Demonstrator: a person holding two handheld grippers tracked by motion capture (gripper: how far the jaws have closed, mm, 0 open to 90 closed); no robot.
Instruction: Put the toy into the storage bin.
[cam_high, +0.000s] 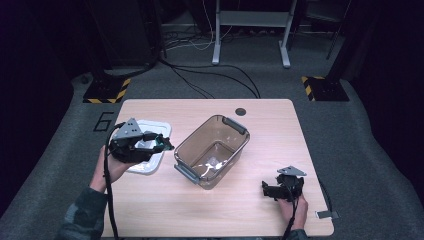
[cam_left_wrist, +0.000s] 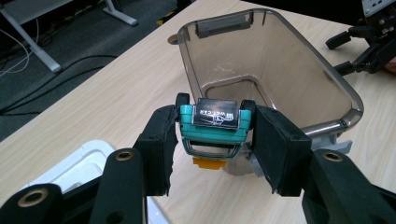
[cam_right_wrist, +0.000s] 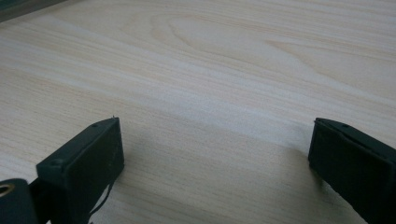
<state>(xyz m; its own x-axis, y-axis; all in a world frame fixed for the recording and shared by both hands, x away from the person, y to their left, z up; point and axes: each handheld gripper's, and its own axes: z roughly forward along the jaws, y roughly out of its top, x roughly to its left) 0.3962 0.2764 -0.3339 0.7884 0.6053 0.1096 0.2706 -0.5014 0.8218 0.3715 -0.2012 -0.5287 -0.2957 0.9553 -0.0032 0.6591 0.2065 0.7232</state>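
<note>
My left gripper (cam_high: 167, 145) is shut on a small teal toy car (cam_left_wrist: 212, 126) with black wheels and a black label plate; both pads press its sides. It hangs in the air just left of a clear brown plastic bin (cam_high: 200, 131), which stands with nothing in it at the middle of the table. In the left gripper view the car sits in front of the bin's near wall (cam_left_wrist: 327, 70). My right gripper (cam_high: 267, 190) rests low over the table at the front right, jaws wide open with bare wood between them (cam_right_wrist: 215, 144).
A white tray or lid (cam_high: 150, 127) lies on the wooden table (cam_high: 250, 215) under my left hand. The other gripper (cam_left_wrist: 355, 51) shows beyond the bin. Cables, stands and hazard-striped bases lie on the floor behind the table.
</note>
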